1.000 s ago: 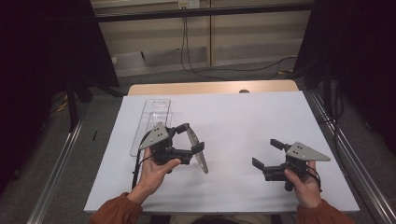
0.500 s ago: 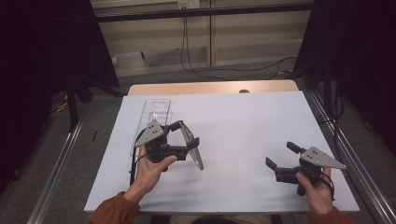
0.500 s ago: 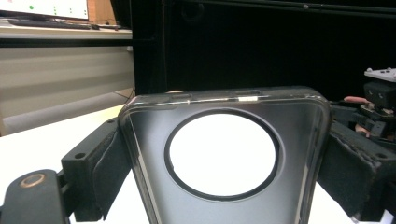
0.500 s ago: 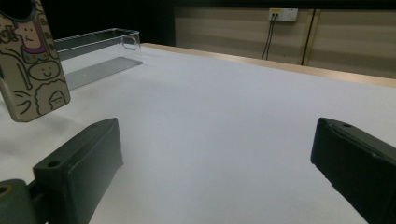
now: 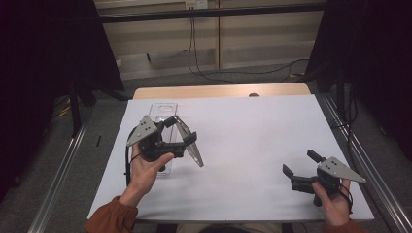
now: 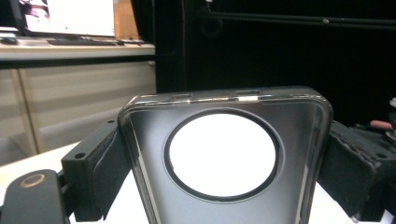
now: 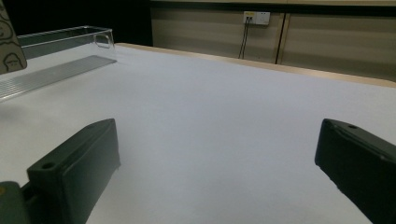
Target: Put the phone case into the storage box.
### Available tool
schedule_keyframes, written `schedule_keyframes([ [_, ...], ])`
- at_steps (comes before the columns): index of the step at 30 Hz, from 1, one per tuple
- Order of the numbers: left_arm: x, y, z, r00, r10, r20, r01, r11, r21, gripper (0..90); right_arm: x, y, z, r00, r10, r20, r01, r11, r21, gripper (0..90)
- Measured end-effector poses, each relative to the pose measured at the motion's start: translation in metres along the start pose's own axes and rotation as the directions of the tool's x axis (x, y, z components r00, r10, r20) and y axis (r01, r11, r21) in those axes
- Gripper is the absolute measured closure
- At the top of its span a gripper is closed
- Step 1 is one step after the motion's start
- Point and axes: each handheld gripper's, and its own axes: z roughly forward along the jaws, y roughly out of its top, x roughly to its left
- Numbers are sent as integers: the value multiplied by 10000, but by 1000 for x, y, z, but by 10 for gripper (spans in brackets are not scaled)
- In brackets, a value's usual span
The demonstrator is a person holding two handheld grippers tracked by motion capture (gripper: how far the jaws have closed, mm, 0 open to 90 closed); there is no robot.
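Left gripper point(image 5: 182, 131), left of frame centre, pinches a clear phone case point(image 6: 224, 158) lifted above its clear tray point(image 5: 160, 110); right gripper point(image 5: 301, 162), lower right, spread and idle; placement remains.

left gripper point(image 5: 180, 133): phone case point(image 5: 189, 144) between jaws (lifted off table point(image 5: 252, 131)) | clear tray point(image 5: 160, 110) just behind | right gripper point(image 5: 302, 169): well apart, table's right

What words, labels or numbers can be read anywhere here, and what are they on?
No text reads clearly in any view.
Clear phone case with a round camera opening, clamped in the left gripper: no lettering visible.
Lit computer screen on the far desk: content too blurred to read.
Tan card with dark line markings at the picture's edge: too cropped to read.
White wall socket plate: no readable marking.
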Motion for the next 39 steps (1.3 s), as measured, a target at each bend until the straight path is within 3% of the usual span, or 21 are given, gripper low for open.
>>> schedule_keyframes([
  [10, 19, 12, -9, 9978, -175, -633, 170, 9998, -88, 112, 0, 0, 1, 10000, 10, -44, -10, 10000, -87, 0],
  [12, 23, 18, -11, 9976, 25, -688, -26, 10000, -12, 112, 0, 0, 1, 9999, 39, -131, -40, 10000, -92, 0],
  [17, 29, 27, -14, 9943, 83, -1063, -84, 10000, -2, 111, 0, 0, 2, 9994, 118, -315, -123, 9998, -127, 0],
  [22, 41, 31, -13, 9885, 10, -1512, -11, 10000, -4, 111, 0, 1, 3, 9995, 143, -274, -149, 9997, -195, 0],
  [24, 46, 33, -14, 9865, 176, -1631, -168, 9998, 67, 111, 0, 1, 2, 9996, 134, -240, -140, 9996, -225, 0],
  [29, 60, 34, -12, 9761, 28, -2172, -8, 10000, 97, 111, 1, 1, 2, 9995, 121, -280, -127, 9997, -223, 0],
  [39, 83, 38, -5, 9638, -139, -2663, 170, 9998, 95, 111, 1, 1, 2, 9992, 112, -371, -121, 9997, -234, 0],
])
